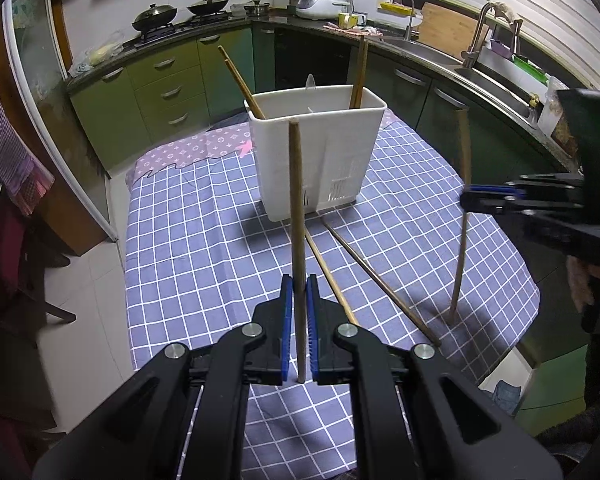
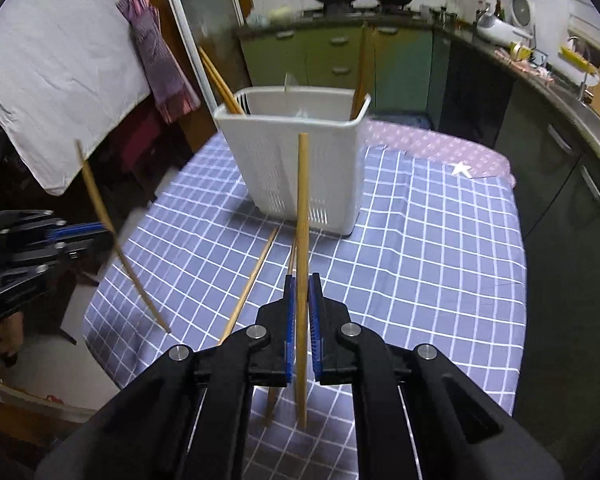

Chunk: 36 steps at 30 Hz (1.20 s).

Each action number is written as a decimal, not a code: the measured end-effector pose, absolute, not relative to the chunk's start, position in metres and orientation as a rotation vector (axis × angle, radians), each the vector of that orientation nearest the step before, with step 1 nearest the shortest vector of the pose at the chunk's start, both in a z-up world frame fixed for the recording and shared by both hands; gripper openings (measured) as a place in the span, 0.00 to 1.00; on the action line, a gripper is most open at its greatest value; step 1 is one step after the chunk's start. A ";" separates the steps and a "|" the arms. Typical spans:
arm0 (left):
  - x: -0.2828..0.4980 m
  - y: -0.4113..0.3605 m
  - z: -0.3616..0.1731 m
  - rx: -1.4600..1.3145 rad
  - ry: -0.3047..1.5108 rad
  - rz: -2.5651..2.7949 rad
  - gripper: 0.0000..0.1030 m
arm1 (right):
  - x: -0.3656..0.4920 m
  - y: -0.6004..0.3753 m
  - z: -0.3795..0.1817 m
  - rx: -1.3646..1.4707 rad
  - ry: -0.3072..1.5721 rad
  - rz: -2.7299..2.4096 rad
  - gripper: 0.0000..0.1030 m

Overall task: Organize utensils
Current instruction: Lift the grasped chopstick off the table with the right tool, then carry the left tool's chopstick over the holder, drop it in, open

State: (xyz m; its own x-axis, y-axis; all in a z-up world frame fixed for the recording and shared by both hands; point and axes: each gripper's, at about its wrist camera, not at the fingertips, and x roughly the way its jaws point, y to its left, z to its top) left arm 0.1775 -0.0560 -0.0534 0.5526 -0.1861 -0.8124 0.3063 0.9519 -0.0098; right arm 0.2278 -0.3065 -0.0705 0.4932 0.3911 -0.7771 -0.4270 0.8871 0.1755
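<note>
Your left hand-held gripper (image 1: 300, 280) is clamped on an upright chopstick (image 1: 296, 200); the white holder (image 1: 320, 152) stands behind on the checked surface (image 1: 188, 240), two loose chopsticks (image 1: 364, 264) lying before it; your right hand-held gripper (image 2: 300, 280) grips another chopstick (image 2: 302, 208)

So the utensil holder (image 1: 320, 152) sits on the counter (image 1: 204, 240) toward its far end, with a few chopsticks (image 1: 242, 82) standing inside, some leaning left, one at the right. Two loose chopsticks (image 1: 376, 276) lie flat on the cloth just in front of the holder, fanning out toward the near edge. Left gripper (image 1: 300, 292) and right gripper (image 2: 302, 292) each hold a chopstick upright, nearer than the holder. Kitchen cabinets (image 1: 168, 88) wrap around behind.
</note>
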 end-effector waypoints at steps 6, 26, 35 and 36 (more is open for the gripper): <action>0.176 -0.056 -0.052 0.136 0.930 -0.293 0.07 | 0.210 -0.321 -0.061 -0.023 0.902 0.492 0.07; 0.187 -0.067 -0.026 0.143 0.886 -0.316 0.07 | 0.220 -0.317 -0.034 -0.006 0.838 0.520 0.07; 0.209 -0.079 0.044 0.140 0.766 -0.324 0.07 | 0.226 -0.311 -0.031 -0.014 0.838 0.545 0.07; 0.214 -0.081 0.055 0.137 0.748 -0.326 0.07 | 0.227 -0.312 -0.032 -0.012 0.841 0.545 0.07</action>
State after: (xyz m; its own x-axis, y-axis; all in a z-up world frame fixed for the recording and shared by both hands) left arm 0.2141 -0.0813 0.0552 0.6860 -0.2413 -0.6864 0.3382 0.9411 0.0071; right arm 0.2271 -0.3116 -0.0322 0.5384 0.4538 -0.7100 -0.4631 0.8633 0.2006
